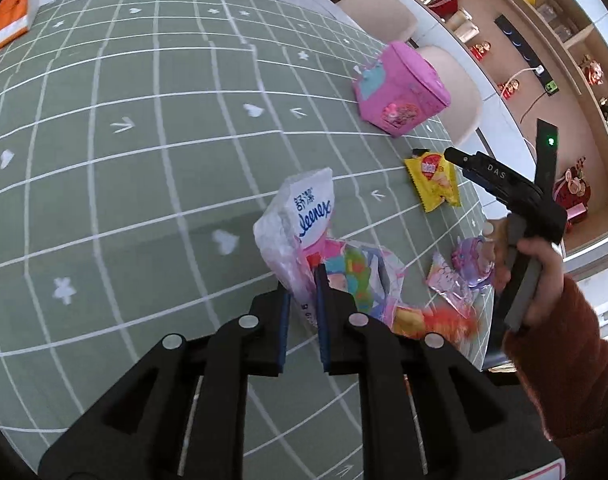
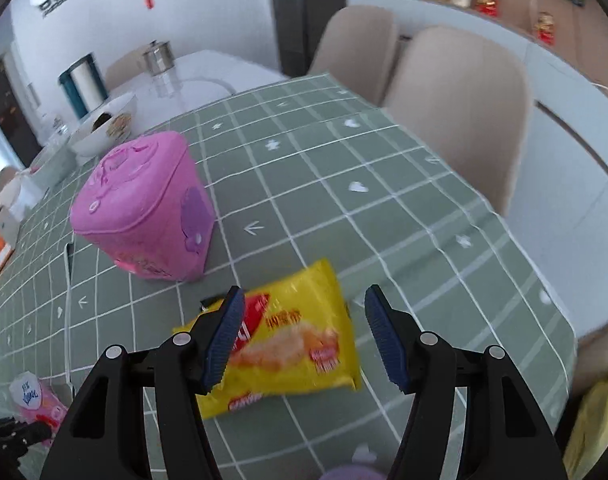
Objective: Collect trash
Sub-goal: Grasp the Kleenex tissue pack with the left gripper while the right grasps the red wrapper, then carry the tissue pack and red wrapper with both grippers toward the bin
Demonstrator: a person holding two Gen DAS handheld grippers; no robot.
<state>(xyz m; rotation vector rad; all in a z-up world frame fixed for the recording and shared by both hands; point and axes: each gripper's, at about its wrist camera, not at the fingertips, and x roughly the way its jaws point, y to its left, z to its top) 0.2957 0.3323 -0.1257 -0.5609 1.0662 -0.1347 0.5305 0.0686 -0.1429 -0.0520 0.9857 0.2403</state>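
My left gripper (image 1: 302,280) is shut on a white Kleenex tissue pack (image 1: 300,224) and holds it upright above the green checked tablecloth (image 1: 144,140). Colourful wrappers (image 1: 355,276) lie just behind it. My right gripper (image 2: 302,320) is open and hovers over a yellow snack packet (image 2: 292,340), with one finger on each side of it. In the left wrist view the yellow packet (image 1: 433,178) lies near the right table edge, with the right gripper (image 1: 449,155) above it. A pink and purple wrapper (image 1: 459,272) lies near that edge too.
A pink box (image 2: 144,208) stands behind the yellow packet; it also shows in the left wrist view (image 1: 399,88). White bowls (image 2: 104,128) sit at the far end. An orange and white box (image 1: 8,20) is far left. Beige chairs (image 2: 455,100) line the right edge.
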